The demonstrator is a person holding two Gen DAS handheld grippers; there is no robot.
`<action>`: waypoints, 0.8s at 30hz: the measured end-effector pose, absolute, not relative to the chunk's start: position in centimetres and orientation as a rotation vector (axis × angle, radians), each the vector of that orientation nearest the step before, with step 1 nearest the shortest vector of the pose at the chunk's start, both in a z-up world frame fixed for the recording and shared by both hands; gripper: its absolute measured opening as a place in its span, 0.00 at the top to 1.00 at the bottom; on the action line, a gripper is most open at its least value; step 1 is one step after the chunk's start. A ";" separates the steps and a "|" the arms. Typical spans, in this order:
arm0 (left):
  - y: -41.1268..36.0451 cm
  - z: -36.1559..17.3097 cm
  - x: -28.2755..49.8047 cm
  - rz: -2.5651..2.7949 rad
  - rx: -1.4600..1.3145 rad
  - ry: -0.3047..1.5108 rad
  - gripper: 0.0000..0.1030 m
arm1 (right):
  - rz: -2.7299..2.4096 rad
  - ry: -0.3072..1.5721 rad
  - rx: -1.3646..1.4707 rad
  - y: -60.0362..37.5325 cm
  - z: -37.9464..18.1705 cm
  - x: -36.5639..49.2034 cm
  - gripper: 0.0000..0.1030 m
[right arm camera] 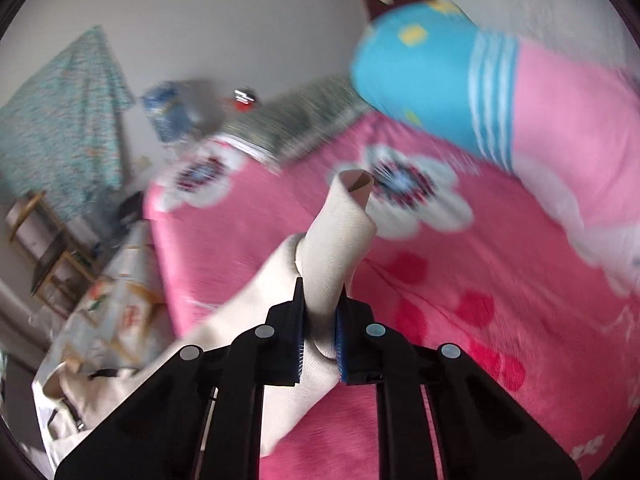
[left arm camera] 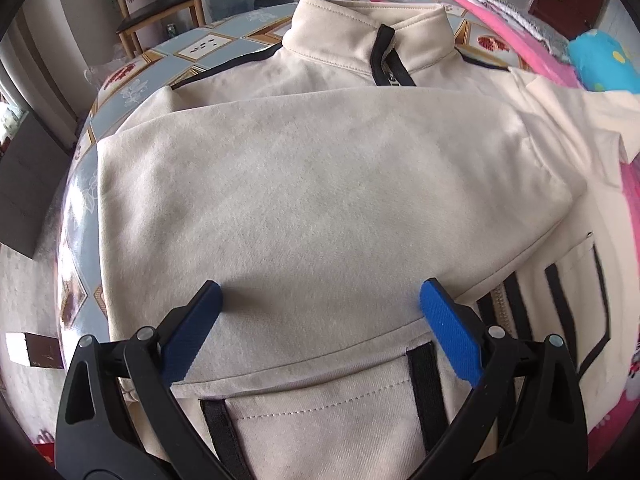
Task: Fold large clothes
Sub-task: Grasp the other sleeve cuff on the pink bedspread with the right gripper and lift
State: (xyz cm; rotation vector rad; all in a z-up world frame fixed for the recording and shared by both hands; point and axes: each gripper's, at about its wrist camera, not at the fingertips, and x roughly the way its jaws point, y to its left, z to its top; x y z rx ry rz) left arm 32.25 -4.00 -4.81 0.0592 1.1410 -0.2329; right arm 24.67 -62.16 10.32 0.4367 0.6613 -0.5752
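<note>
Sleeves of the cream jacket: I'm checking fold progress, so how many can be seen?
2. One sleeve lies folded across the jacket's chest; the other sleeve is pinched in the right claw above the pink blanket.

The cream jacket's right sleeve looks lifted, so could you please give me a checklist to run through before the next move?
1. Right claw shut on the sleeve: ok.
2. Cuff free of the pink blanket: ok.
3. Left claw open, fingertips on the folded panel: ok.
4. Cream jacket collar flat on the table: ok.
5. Landing spot for the sleeve on the jacket: cannot tell, the right view is blurred.
</note>
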 end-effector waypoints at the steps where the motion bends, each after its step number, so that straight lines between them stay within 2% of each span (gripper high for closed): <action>1: -3.8 -4.7 32.3 -0.241 0.043 1.136 0.07 | -0.555 0.652 0.419 -61.2 11.3 24.8 0.88; 8: -2.0 -4.2 31.5 -0.218 0.023 1.094 0.07 | -0.302 0.560 0.274 -50.1 18.8 25.4 0.91; 14: -0.4 -4.0 30.9 -0.194 0.000 1.073 0.07 | -0.062 0.528 0.187 -39.2 21.2 26.1 0.91; 18: 0.2 -4.0 30.5 -0.187 0.003 1.064 0.07 | 0.079 0.552 0.180 -33.1 19.6 26.6 0.91; 24: 1.4 -3.7 29.9 -0.174 -0.030 1.052 0.17 | 0.230 0.689 0.165 -25.2 12.7 27.8 0.91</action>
